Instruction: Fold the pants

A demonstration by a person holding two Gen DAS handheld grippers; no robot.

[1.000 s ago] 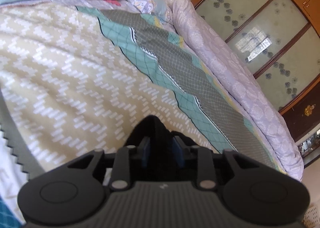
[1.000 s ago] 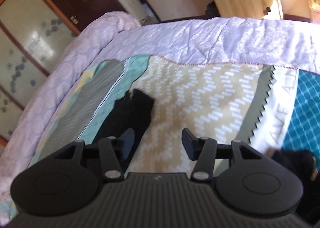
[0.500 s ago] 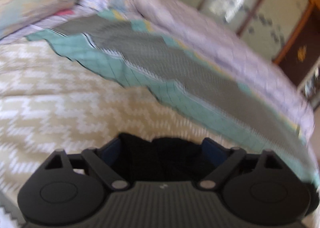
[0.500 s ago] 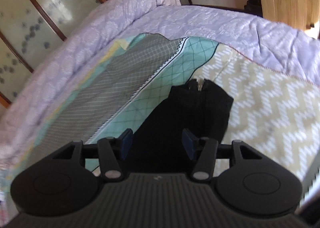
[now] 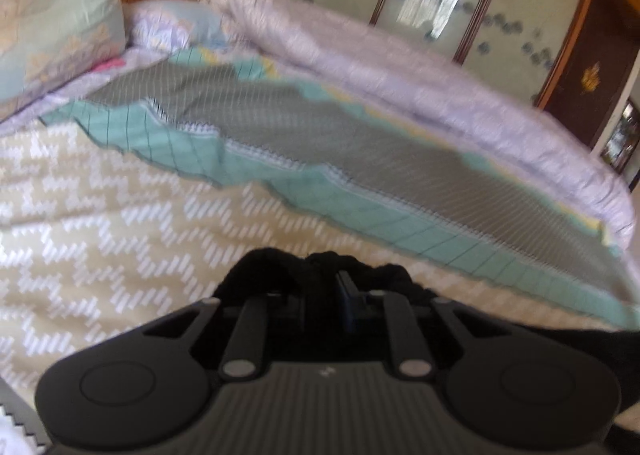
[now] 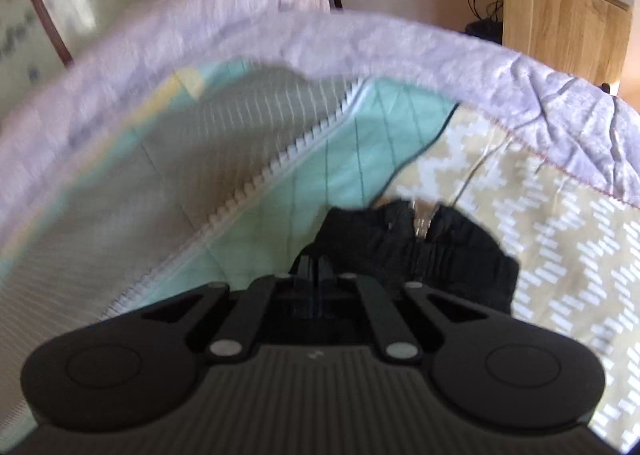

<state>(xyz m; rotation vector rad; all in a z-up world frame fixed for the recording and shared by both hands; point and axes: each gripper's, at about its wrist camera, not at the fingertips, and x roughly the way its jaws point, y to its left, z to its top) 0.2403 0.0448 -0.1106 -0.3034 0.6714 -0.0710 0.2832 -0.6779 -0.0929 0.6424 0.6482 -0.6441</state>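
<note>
The black pants lie on a patterned bedspread. In the left wrist view my left gripper is shut on a bunched edge of the black fabric, which rises over its fingertips. In the right wrist view the elastic waistband end of the pants with a pale drawstring lies just ahead. My right gripper is shut on the left side of that waistband end. Both views are somewhat blurred.
The bedspread has a beige zigzag zone, a teal and grey band, and a rolled lilac quilt along the far edge. Pillows lie at the head. A wooden cabinet stands beyond the bed's foot.
My right gripper moved in over the pants and closed on the waistband end. My left gripper opened half a second ago and has closed again on the fabric.
</note>
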